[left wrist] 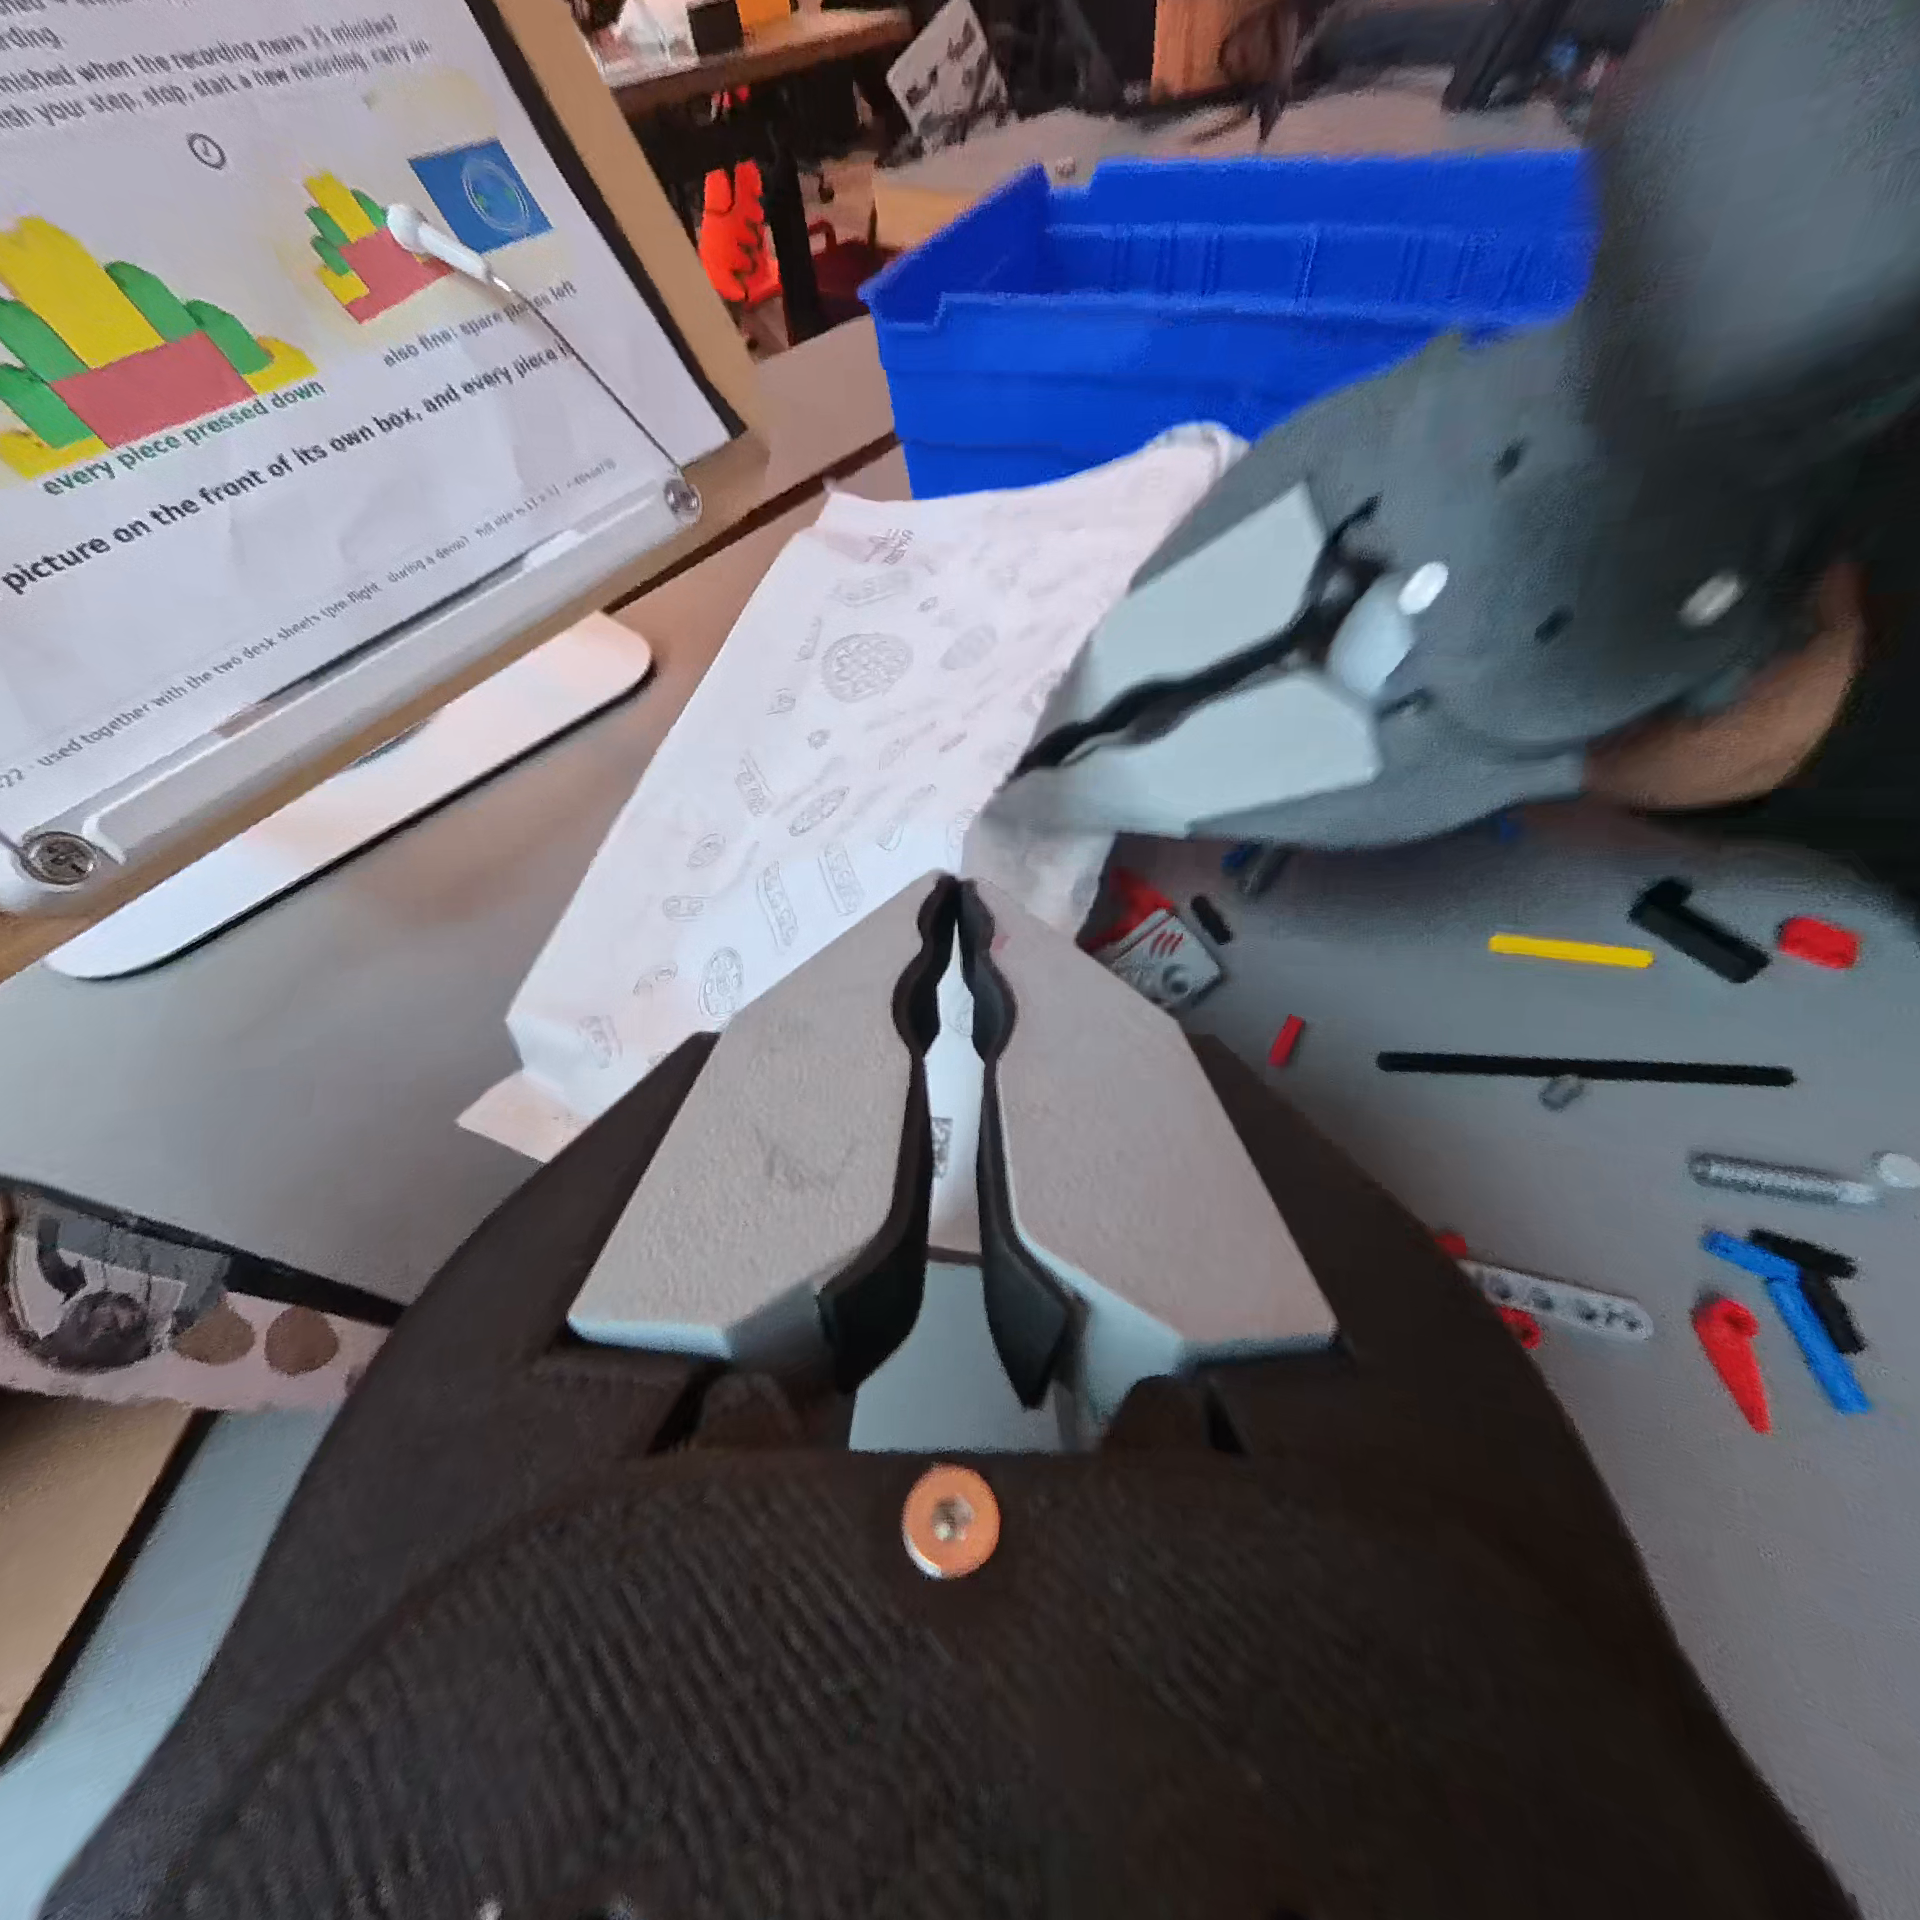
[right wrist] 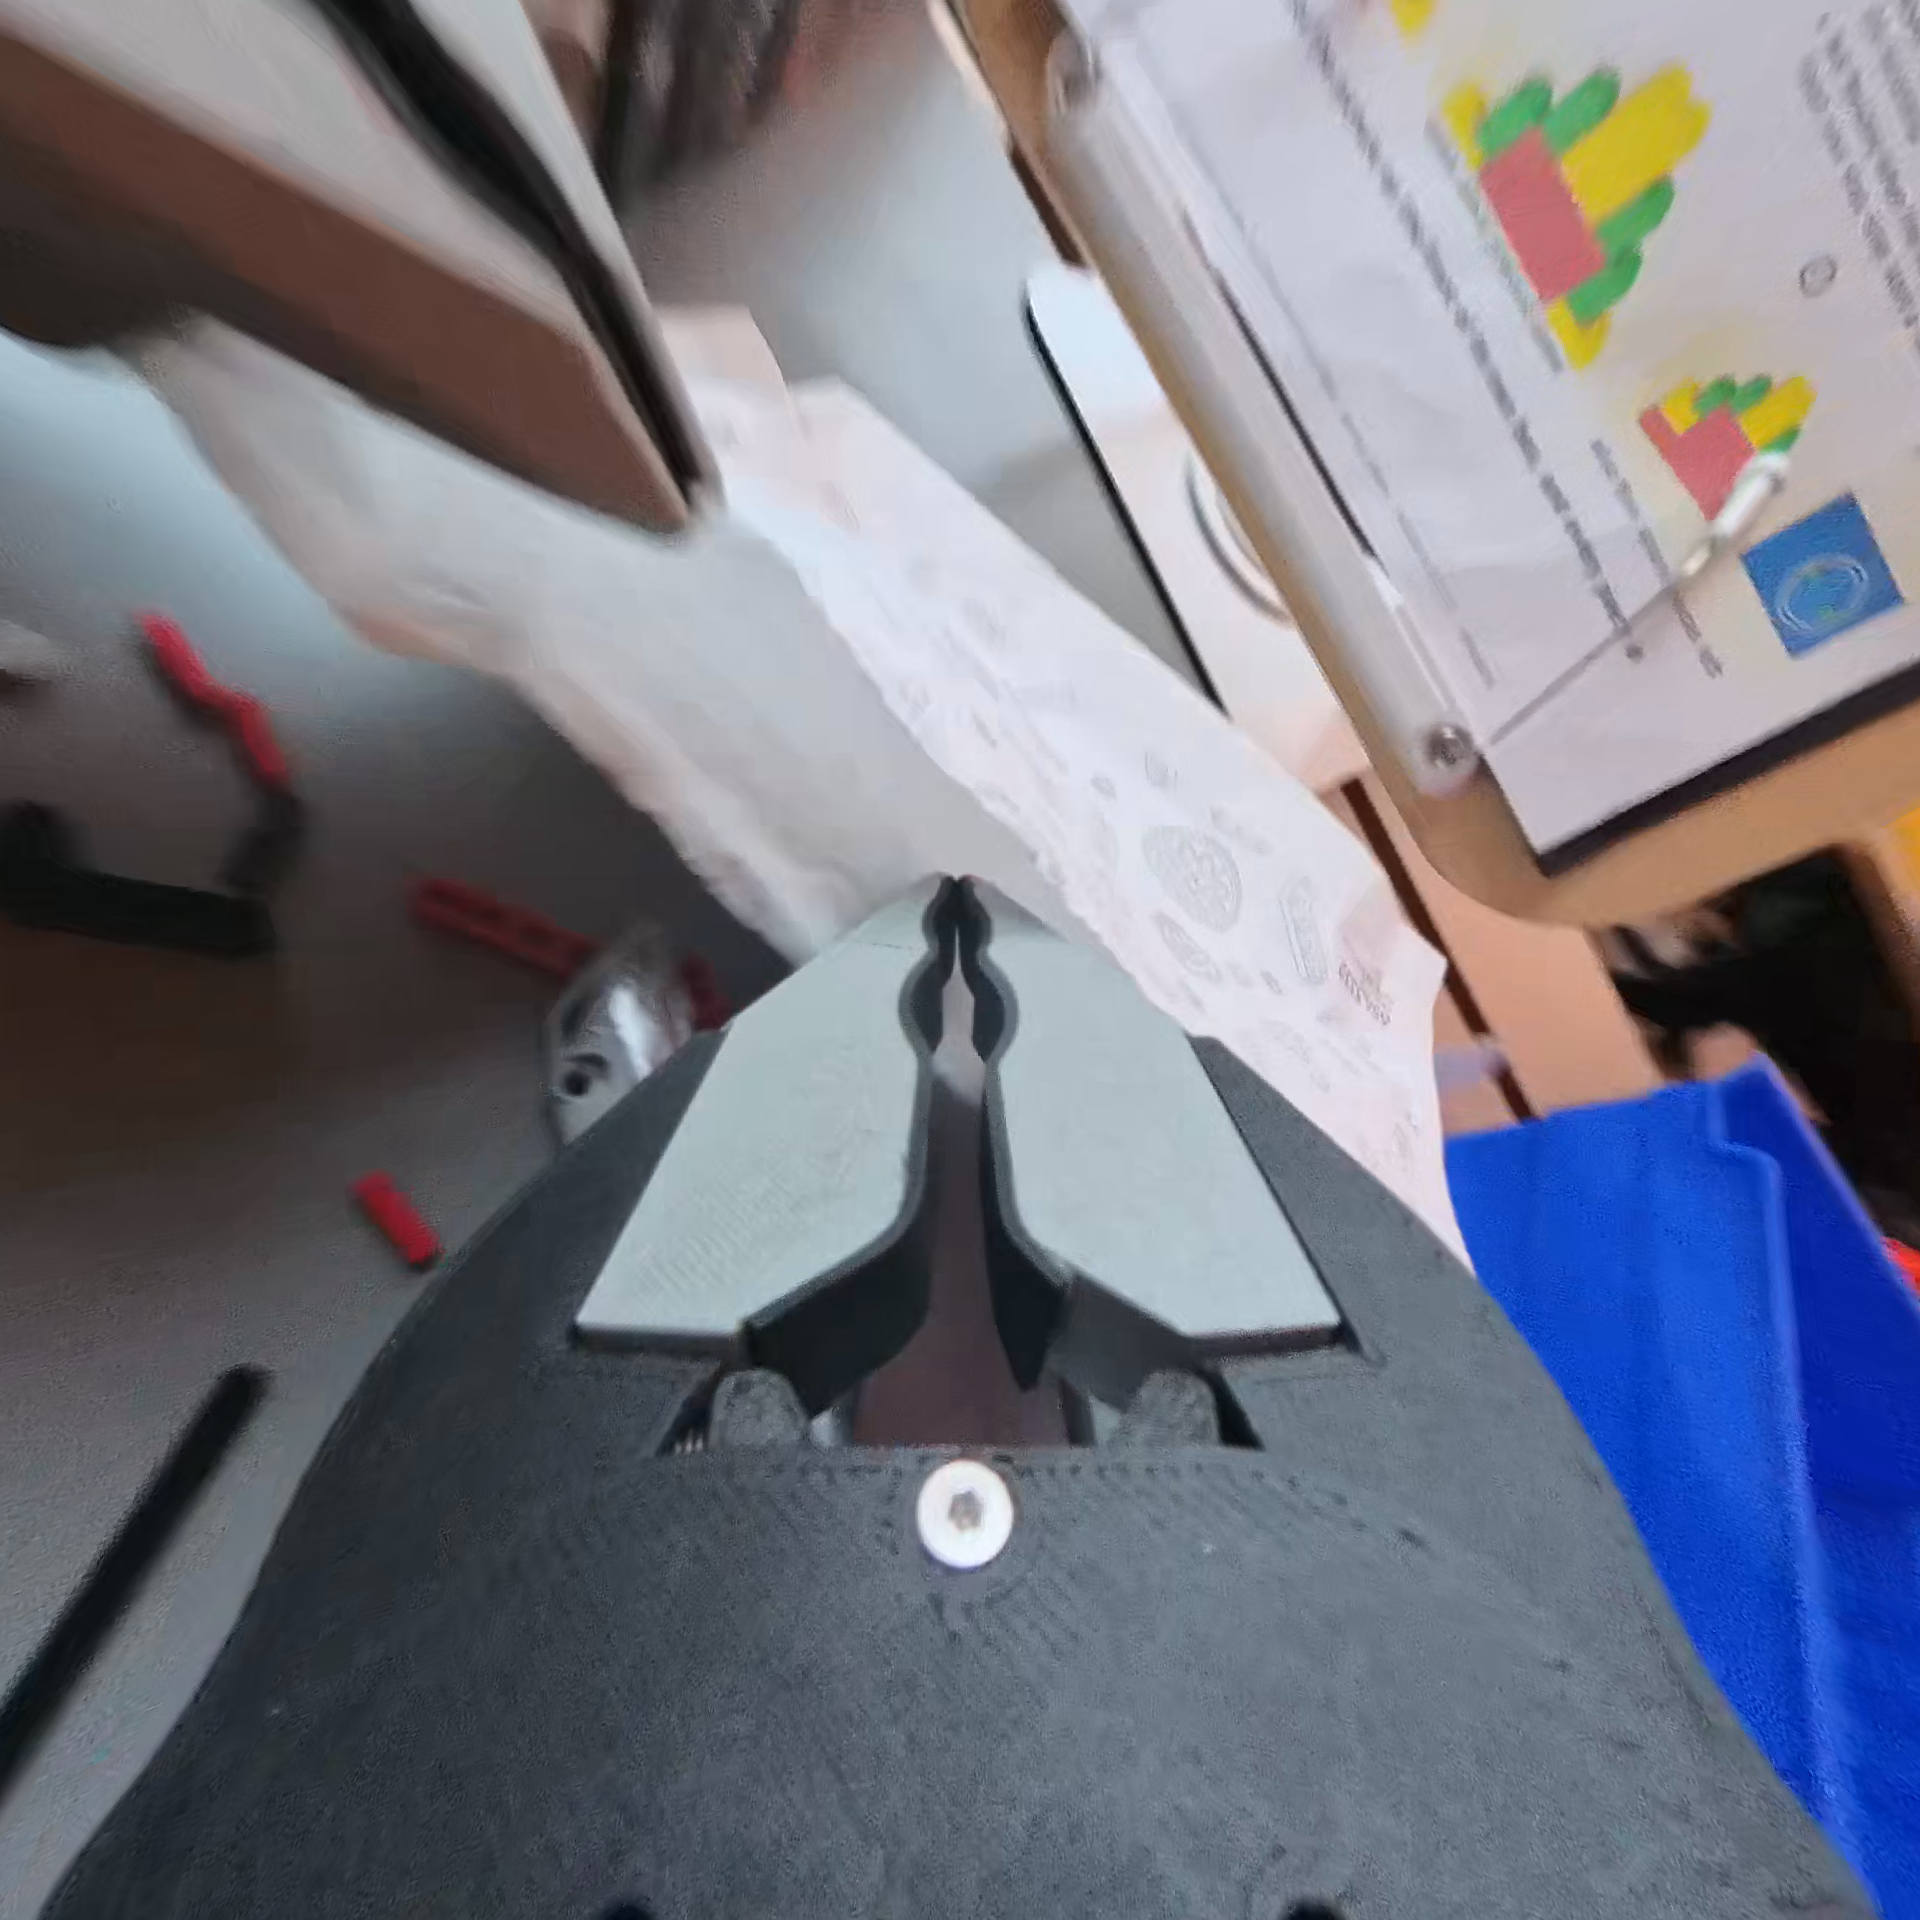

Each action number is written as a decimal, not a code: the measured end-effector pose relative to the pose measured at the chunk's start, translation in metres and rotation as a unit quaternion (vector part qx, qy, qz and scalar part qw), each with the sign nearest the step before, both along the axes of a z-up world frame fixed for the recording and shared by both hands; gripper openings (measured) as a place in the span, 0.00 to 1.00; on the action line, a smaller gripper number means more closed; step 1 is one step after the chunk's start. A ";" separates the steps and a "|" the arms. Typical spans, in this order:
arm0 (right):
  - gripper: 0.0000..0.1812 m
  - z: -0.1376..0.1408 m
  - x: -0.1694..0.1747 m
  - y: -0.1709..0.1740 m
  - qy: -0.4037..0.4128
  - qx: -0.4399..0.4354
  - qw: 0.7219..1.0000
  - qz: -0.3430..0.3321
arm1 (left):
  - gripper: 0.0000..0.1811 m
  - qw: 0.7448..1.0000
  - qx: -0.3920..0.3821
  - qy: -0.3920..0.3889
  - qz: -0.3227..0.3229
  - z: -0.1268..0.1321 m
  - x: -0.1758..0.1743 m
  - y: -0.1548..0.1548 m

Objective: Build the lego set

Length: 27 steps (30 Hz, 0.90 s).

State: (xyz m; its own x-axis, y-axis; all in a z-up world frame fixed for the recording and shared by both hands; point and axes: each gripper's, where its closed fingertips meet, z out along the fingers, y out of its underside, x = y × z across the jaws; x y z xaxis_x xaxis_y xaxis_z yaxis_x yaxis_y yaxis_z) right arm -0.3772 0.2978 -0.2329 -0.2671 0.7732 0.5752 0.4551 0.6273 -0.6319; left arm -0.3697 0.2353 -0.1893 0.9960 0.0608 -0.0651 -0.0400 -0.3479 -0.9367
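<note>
A white paper bag printed with grey part drawings is stretched above the grey table. My left gripper is shut, with the bag's paper showing between its pads. My right gripper is shut on the bag's crumpled far edge. In the right wrist view the right gripper pinches the bag, and the blurred left gripper holds its other end. Loose pieces lie on the table: a yellow bar, a long black axle, and red and blue parts.
A blue bin stands behind the bag and shows at the right in the right wrist view. An instruction sheet on a white stand is at the left. More red pieces and a black axle lie on the table.
</note>
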 end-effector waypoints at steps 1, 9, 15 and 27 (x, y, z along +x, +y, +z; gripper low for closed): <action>0.00 -0.008 -0.001 0.005 -0.015 0.029 0.999 -0.013 | 0.00 1.000 0.014 -0.008 0.001 0.005 -0.001 0.000; 0.00 -0.033 0.004 -0.009 -0.072 0.023 0.997 0.018 | 0.00 0.988 0.119 -0.005 0.096 0.038 -0.039 -0.017; 0.00 -0.021 0.004 -0.009 -0.048 0.012 0.999 0.005 | 0.00 0.989 0.111 -0.044 0.090 0.032 -0.040 -0.016; 0.27 0.049 0.026 -0.036 0.067 -0.097 0.983 0.140 | 0.00 0.996 0.062 -0.043 0.050 0.014 -0.027 -0.005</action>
